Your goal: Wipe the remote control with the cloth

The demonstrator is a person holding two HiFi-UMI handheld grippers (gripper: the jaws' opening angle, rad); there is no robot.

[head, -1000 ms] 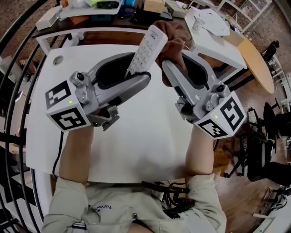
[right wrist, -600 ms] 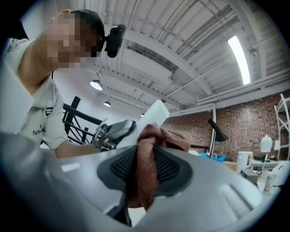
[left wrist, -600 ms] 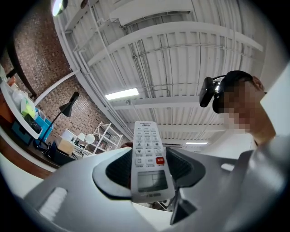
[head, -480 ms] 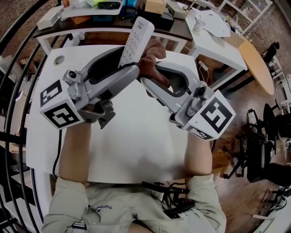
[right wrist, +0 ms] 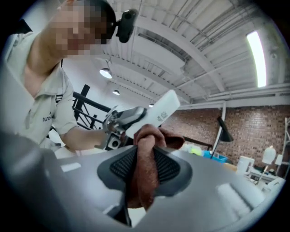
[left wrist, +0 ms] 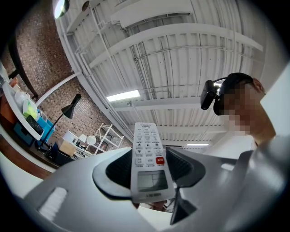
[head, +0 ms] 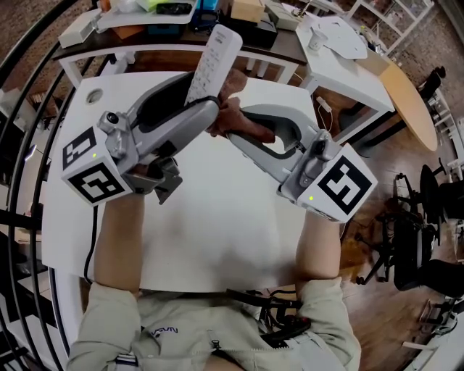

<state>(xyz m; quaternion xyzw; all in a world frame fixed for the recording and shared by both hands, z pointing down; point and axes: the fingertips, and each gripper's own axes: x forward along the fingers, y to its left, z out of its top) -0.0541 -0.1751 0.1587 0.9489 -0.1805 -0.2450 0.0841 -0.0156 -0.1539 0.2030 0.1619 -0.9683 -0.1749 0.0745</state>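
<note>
A white remote control [head: 212, 61] with a small screen [left wrist: 149, 180] stands tilted upward above the white table [head: 217, 224], its lower end clamped in my left gripper [head: 206, 110], which is shut on it. My right gripper [head: 230, 129] is shut on a bunched brown cloth [head: 233, 116]. The cloth [right wrist: 147, 156] presses against the remote's underside [right wrist: 158, 111] just right of the left gripper's tips. The remote's lower end is hidden between the jaws in the head view.
Beyond the table's far edge stands a cluttered desk [head: 167, 14] with boxes and trays. A second white table [head: 341, 58] and a round wooden top [head: 409, 101] lie at the right. Black railing [head: 22, 65] runs along the left.
My right gripper has swung the cloth down and left, from beside the remote's upper half to its lower part. The left gripper has tipped the remote slightly up and left.
</note>
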